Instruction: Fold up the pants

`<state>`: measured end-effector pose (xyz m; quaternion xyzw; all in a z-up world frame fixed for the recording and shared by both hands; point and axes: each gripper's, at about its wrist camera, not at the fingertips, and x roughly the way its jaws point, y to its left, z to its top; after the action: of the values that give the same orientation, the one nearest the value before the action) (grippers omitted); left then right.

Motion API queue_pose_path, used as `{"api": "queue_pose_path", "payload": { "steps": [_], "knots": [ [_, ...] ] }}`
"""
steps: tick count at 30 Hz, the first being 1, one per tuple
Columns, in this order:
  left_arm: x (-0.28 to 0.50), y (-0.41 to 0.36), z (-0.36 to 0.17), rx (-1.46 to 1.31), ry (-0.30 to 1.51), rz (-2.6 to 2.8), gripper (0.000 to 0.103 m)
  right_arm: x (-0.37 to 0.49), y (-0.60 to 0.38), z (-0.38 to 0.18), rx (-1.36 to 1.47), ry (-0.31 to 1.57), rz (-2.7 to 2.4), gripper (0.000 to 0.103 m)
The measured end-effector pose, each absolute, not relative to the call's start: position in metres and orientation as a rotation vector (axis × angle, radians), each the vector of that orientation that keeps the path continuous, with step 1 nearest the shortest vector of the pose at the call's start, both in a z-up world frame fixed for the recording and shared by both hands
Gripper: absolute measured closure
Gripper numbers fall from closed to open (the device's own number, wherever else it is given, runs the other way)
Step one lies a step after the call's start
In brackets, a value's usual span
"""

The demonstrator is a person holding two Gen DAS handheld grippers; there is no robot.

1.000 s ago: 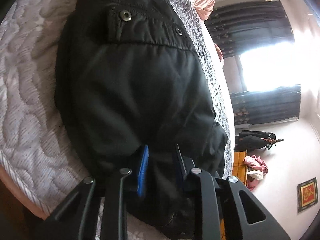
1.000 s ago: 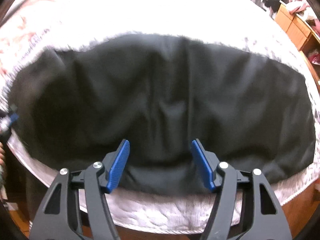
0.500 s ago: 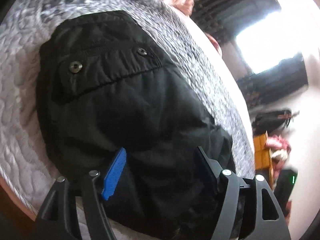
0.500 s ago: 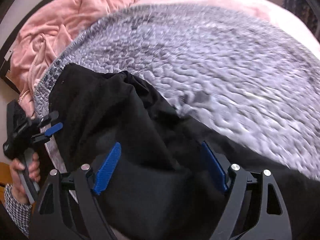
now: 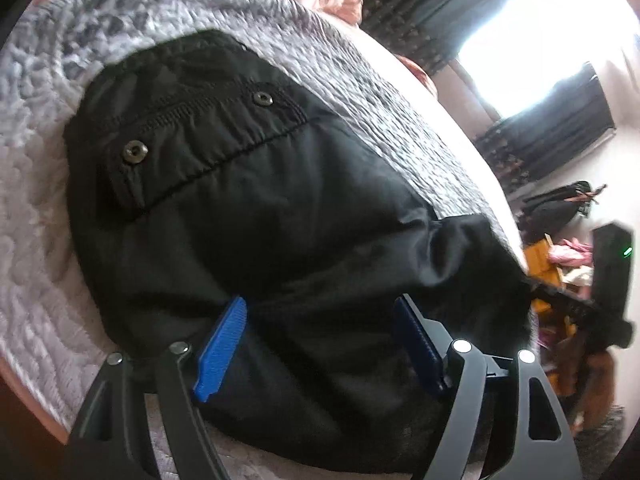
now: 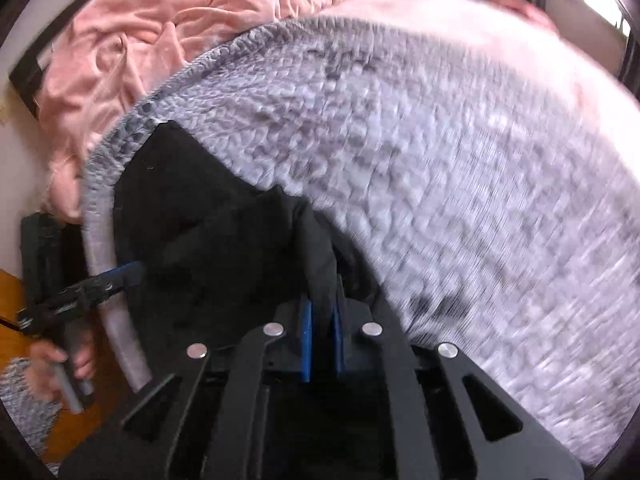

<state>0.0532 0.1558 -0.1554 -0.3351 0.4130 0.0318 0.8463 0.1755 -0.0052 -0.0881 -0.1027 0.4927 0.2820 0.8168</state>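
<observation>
Black pants [image 5: 280, 216] lie folded on a grey quilted bed cover [image 5: 36, 168], the pocket flap with two snaps facing up. My left gripper [image 5: 320, 344] is open, its blue pads spread over the near edge of the pants. In the right wrist view my right gripper [image 6: 322, 332] is shut on a raised fold of the black pants [image 6: 224, 232] and lifts it off the cover. The left gripper also shows in the right wrist view [image 6: 120, 274] at the left, at the bed's edge.
A pink blanket [image 6: 168, 28] is bunched at the head of the bed. The grey bed cover [image 6: 460, 168] stretches wide to the right. Dark curtains [image 5: 548, 128], a bright window and cluttered furniture [image 5: 560, 256] stand beyond the bed.
My left gripper opened and let go of the pants. My right gripper swung over the pants and shut on a fold of the fabric.
</observation>
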Motion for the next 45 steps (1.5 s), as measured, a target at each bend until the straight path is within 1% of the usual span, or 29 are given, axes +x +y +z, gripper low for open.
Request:
{"api": "queue_pose_path", "payload": {
  "steps": [1,2,3,4,5,6,7,9,11,15,20,23,27,30,32,33,34,35,36,38,39,40,43,45],
  "knots": [
    [0.051,0.153,-0.154,-0.677,0.857,0.103,0.026,0.173,0.007,-0.094,-0.302,1.013,0.566,0.095],
    [0.049,0.151,-0.153,-0.651,0.851,0.123,0.026,0.173,0.015,-0.105,-0.36,1.021,0.537,0.095],
    [0.047,0.149,-0.152,-0.631,0.851,0.133,0.026,0.175,0.021,-0.122,-0.392,1.072,0.515,0.094],
    [0.045,0.148,-0.151,-0.625,0.854,0.136,0.026,0.176,0.022,-0.135,-0.396,1.102,0.508,0.09],
    [0.043,0.148,-0.149,-0.619,0.859,0.14,0.026,0.175,0.021,-0.14,-0.391,1.103,0.502,0.09],
    [0.04,0.15,-0.145,-0.616,0.868,0.147,0.026,0.17,0.018,-0.137,-0.367,1.08,0.502,0.086],
    [0.037,0.154,-0.143,-0.622,0.869,0.149,0.026,0.166,0.015,-0.132,-0.332,1.065,0.52,0.07],
    [0.028,0.162,-0.135,-0.655,0.859,0.132,0.026,0.152,0.005,-0.114,-0.25,1.016,0.558,0.048],
    [0.023,0.167,-0.13,-0.681,0.877,0.109,0.026,0.128,-0.011,-0.095,-0.184,0.962,0.576,0.047],
    [0.01,0.154,-0.12,-0.751,0.912,0.007,0.026,0.071,-0.057,-0.084,-0.023,0.977,0.58,0.047],
    [0.01,0.096,-0.139,-0.872,1.042,-0.221,0.026,-0.004,-0.103,-0.103,0.096,1.017,0.512,0.047],
    [0.013,0.061,-0.153,-0.918,1.098,-0.308,0.026,-0.036,-0.129,-0.123,0.263,1.08,0.505,0.047],
    [0.024,0.036,-0.154,-0.865,1.1,-0.343,0.026,-0.061,-0.159,-0.153,0.438,1.148,0.468,0.046],
    [0.038,0.017,-0.153,-0.767,1.094,-0.348,0.026,-0.066,-0.177,-0.173,0.569,1.184,0.445,0.046],
    [0.039,0.01,-0.153,-0.702,1.07,-0.332,0.026,-0.061,-0.193,-0.184,0.685,1.167,0.418,0.042],
    [0.04,0.008,-0.151,-0.672,1.061,-0.321,0.026,-0.06,-0.197,-0.187,0.713,1.163,0.406,0.037],
    [0.04,0.007,-0.154,-0.641,1.067,-0.306,0.026,-0.055,-0.203,-0.192,0.755,1.157,0.392,0.037],
    [0.042,0.007,-0.156,-0.636,1.075,-0.303,0.026,-0.052,-0.207,-0.196,0.788,1.155,0.394,0.038],
    [0.042,0.007,-0.158,-0.636,1.079,-0.299,0.026,-0.05,-0.209,-0.198,0.81,1.153,0.396,0.04],
    [0.042,0.007,-0.159,-0.632,1.082,-0.301,0.026,-0.048,-0.213,-0.197,0.809,1.145,0.372,0.06],
    [0.042,0.003,-0.158,-0.629,1.082,-0.302,0.026,-0.049,-0.214,-0.196,0.784,1.145,0.364,0.087],
    [0.042,0.002,-0.158,-0.625,1.082,-0.303,0.026,-0.05,-0.215,-0.19,0.74,1.138,0.354,0.103],
    [0.041,-0.004,-0.157,-0.601,1.082,-0.298,0.026,-0.057,-0.22,-0.172,0.686,1.075,0.353,0.103],
    [0.043,-0.01,-0.157,-0.566,1.083,-0.296,0.026,-0.058,-0.223,-0.17,0.617,1.115,0.278,0.103]
  ]
}}
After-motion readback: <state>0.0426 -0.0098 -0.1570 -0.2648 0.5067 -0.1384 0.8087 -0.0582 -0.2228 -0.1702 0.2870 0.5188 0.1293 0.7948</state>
